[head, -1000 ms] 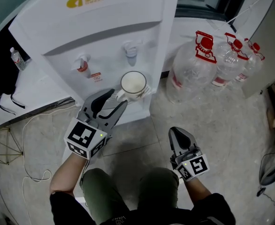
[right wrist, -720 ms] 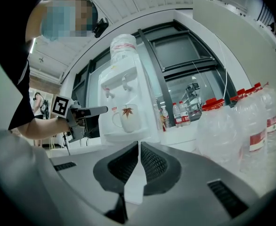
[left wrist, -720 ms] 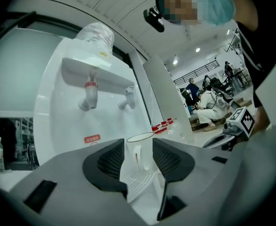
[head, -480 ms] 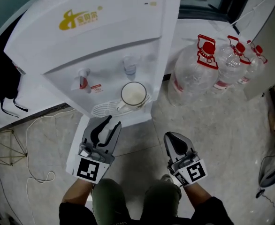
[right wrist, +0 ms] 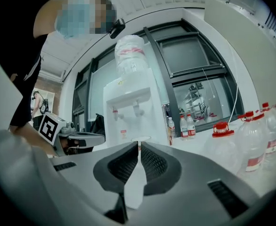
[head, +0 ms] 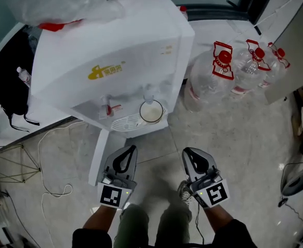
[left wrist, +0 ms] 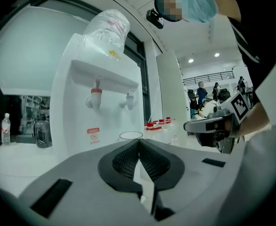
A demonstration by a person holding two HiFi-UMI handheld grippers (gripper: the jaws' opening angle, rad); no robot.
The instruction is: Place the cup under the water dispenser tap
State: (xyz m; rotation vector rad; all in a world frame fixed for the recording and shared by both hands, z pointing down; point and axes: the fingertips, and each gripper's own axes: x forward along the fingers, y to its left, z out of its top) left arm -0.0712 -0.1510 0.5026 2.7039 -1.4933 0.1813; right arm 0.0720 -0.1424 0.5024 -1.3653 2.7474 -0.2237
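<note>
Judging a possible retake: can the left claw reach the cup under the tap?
Probably yes: nothing stands between the left claw and the cup, though its jaws have just closed empty and must reopen.

Left claw (head: pixel 131 150), right claw (head: pixel 188 153): grey shells, black ribbed pads, each carrying a black-and-white marker cube (head: pixel 214 194). Person wears olive trousers (head: pixel 141 226), black top (head: pixel 239 235).
</note>
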